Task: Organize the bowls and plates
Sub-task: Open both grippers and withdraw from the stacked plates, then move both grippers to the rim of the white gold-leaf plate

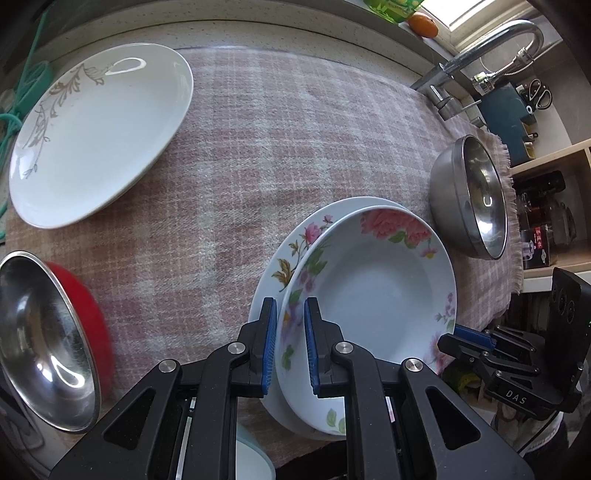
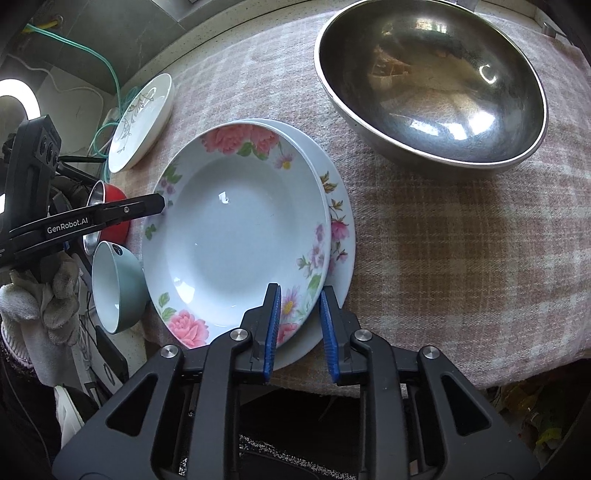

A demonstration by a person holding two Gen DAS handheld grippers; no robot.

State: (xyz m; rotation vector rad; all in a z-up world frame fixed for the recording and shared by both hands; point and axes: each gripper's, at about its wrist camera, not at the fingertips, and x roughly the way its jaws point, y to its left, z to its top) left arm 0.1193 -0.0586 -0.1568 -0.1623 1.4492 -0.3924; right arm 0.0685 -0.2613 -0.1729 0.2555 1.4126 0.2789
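A deep floral plate (image 1: 373,288) (image 2: 236,236) lies on a flatter floral plate (image 1: 291,243) (image 2: 341,236) on the checked cloth. My left gripper (image 1: 290,306) straddles the deep plate's rim, its jaws a little apart on either side. My right gripper (image 2: 299,291) straddles the rims at the opposite side, with a wider gap. A white plate with a grey leaf pattern (image 1: 99,129) (image 2: 142,122) lies far left. A steel bowl (image 1: 469,195) (image 2: 432,81) stands to the right. A red steel-lined bowl (image 1: 51,339) (image 2: 110,218) and a pale green bowl (image 2: 118,288) sit at the near left.
The checked pink cloth (image 1: 258,155) covers the counter. A tap (image 1: 491,48) and a sink area lie at the back right, with shelves (image 1: 546,221) beyond. Green cables (image 1: 18,103) run along the left edge. An orange (image 1: 423,24) sits on the sill.
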